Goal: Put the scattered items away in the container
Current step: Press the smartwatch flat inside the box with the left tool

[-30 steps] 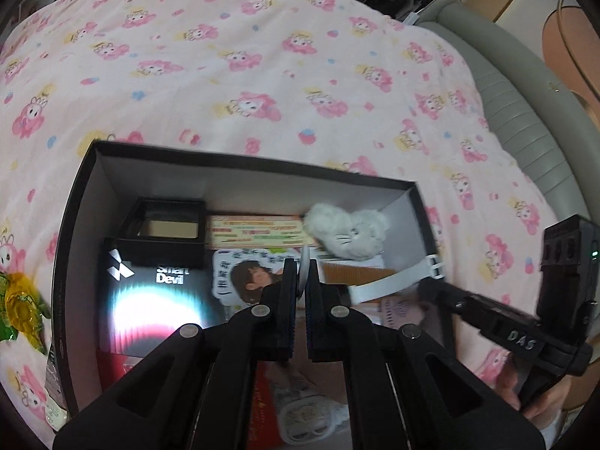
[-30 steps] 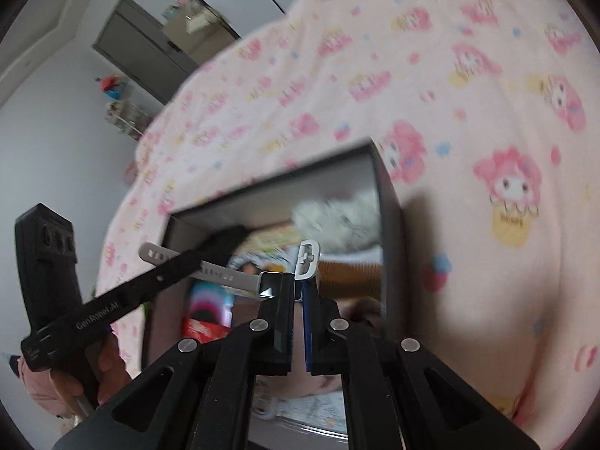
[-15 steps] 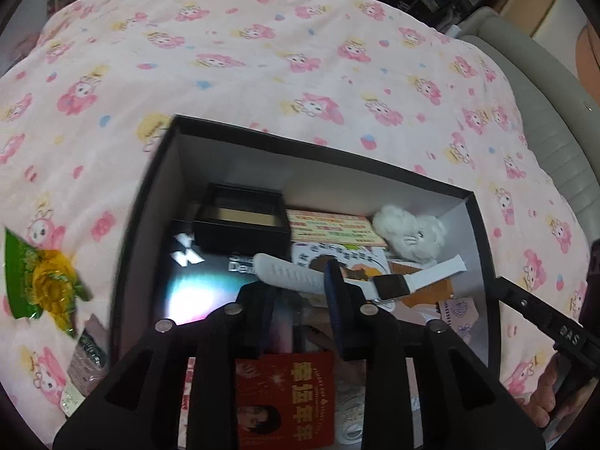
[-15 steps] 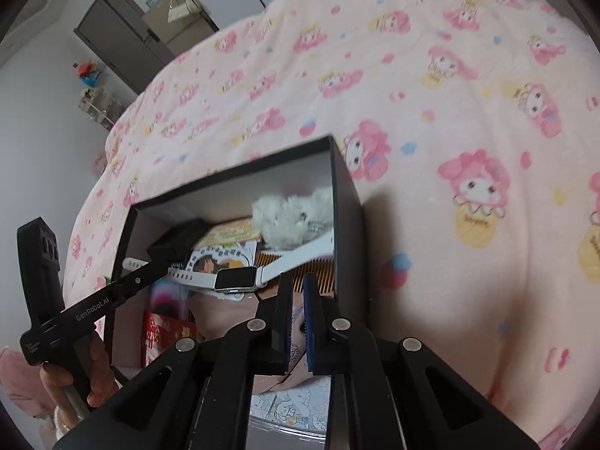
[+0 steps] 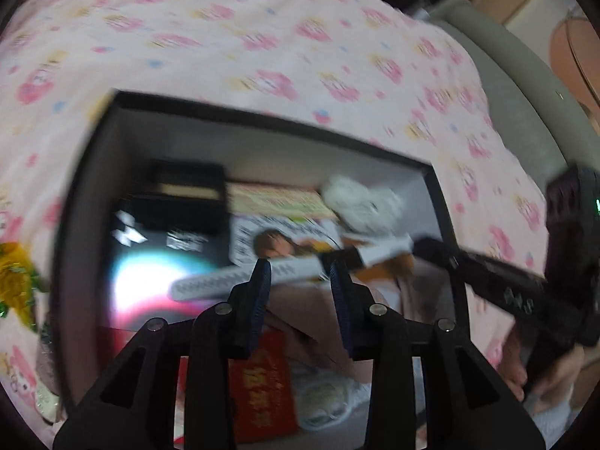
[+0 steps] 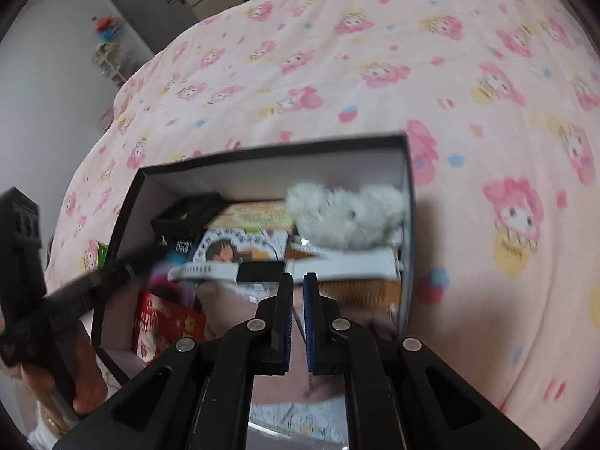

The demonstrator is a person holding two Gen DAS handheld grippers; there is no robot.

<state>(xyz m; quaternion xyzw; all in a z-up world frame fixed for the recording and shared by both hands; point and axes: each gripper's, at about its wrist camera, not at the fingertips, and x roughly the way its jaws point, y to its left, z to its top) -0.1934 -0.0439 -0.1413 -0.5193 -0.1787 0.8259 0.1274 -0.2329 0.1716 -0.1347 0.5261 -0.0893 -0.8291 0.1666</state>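
Grippers come first in both wrist views, with the black box as the landmark behind them. In the left wrist view the left gripper hangs over the near half of the box with its jaws parted and nothing pressed between the pads; the white-strapped watch lies crosswise just beyond the fingertips, loose from them. In the right wrist view the right gripper has its jaws drawn almost together, a thin slit between the blue pads, gripping nothing; it too is above the near part of the box. The watch lies inside the box, across the top of its contents, its dark face just past the right gripper's tips.

Under the watch, inside the box, are a red packet at the near left, a wooden comb at the near right, and a card with a cartoon face in the middle. Farther in sit a small black case at the back left, a flat yellow-printed pack along the back wall, and a white fluffy toy in the back right corner.

Outside the box, to its left on the bed, lies a yellow and green wrapper. The box rests on a pink bedspread printed with cartoon figures, which stretches away behind it.
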